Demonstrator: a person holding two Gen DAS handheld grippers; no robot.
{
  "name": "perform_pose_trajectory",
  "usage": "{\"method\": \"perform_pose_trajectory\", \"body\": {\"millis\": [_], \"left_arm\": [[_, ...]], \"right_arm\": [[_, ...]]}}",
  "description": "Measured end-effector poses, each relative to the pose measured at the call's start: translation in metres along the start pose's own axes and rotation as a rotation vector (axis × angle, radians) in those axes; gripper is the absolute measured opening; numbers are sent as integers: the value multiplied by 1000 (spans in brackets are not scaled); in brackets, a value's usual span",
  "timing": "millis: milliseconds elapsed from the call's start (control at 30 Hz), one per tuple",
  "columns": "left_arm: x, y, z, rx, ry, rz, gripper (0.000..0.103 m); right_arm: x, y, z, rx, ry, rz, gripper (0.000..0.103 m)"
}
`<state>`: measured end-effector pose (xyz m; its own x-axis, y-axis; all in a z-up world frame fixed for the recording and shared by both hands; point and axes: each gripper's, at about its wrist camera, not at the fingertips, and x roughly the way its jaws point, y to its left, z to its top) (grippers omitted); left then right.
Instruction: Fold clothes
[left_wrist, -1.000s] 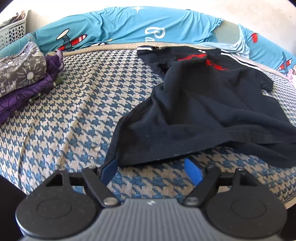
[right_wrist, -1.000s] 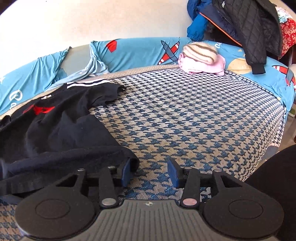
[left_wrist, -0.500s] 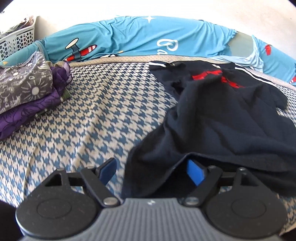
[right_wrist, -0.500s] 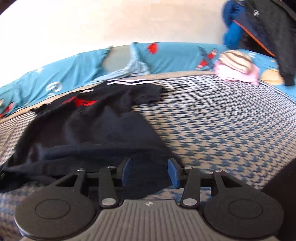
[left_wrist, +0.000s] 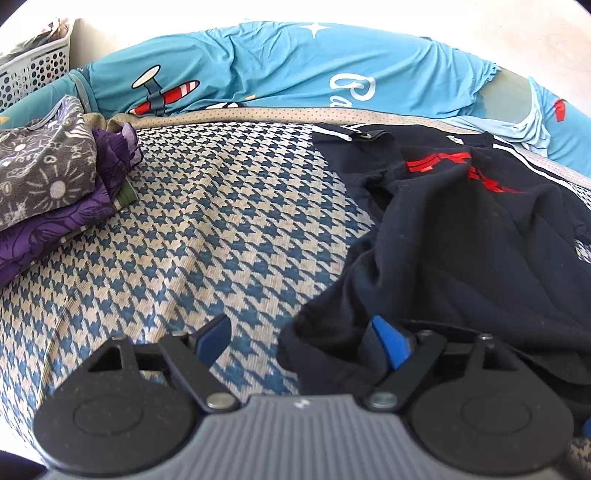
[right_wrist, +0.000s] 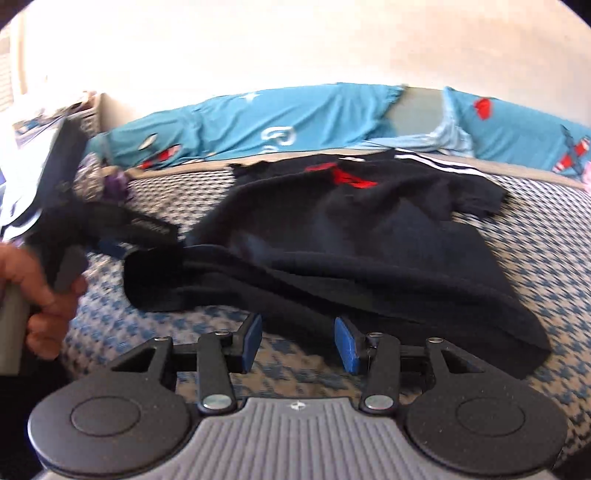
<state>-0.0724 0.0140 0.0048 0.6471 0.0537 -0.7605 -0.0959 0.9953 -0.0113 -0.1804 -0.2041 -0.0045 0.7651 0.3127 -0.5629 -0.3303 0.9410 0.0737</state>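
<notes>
A black t-shirt (left_wrist: 480, 251) with red print and white shoulder stripes lies rumpled on the blue-and-cream houndstooth bed (left_wrist: 207, 236). My left gripper (left_wrist: 301, 338) is open, and the shirt's lower left corner lies between its blue pads (left_wrist: 388, 339). My right gripper (right_wrist: 297, 341) is open and empty, just in front of the shirt's (right_wrist: 362, 236) near hem. In the right wrist view the left gripper (right_wrist: 110, 236), held by a hand, is at the shirt's left corner.
Folded grey and purple clothes (left_wrist: 48, 184) are stacked at the bed's left. Blue cartoon-print pillows (left_wrist: 295, 70) line the far edge against the wall. A white perforated basket (left_wrist: 33, 70) stands at the far left.
Both grippers stayed open. The left moved forward onto the shirt's lower left corner. The right view swung left and pulled back from the hem; the left gripper and hand came into view.
</notes>
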Motion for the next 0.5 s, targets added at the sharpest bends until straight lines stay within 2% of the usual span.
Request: {"method": "perform_pose_trajectory", "body": {"millis": [367,500], "left_arm": [[12,13,13,-29,37,7,84],[12,15,15,-27,44,1,84]], "right_arm": [[33,63,5,-211,-5,233,43],[48,82,4,-292,-1,281,43]]}}
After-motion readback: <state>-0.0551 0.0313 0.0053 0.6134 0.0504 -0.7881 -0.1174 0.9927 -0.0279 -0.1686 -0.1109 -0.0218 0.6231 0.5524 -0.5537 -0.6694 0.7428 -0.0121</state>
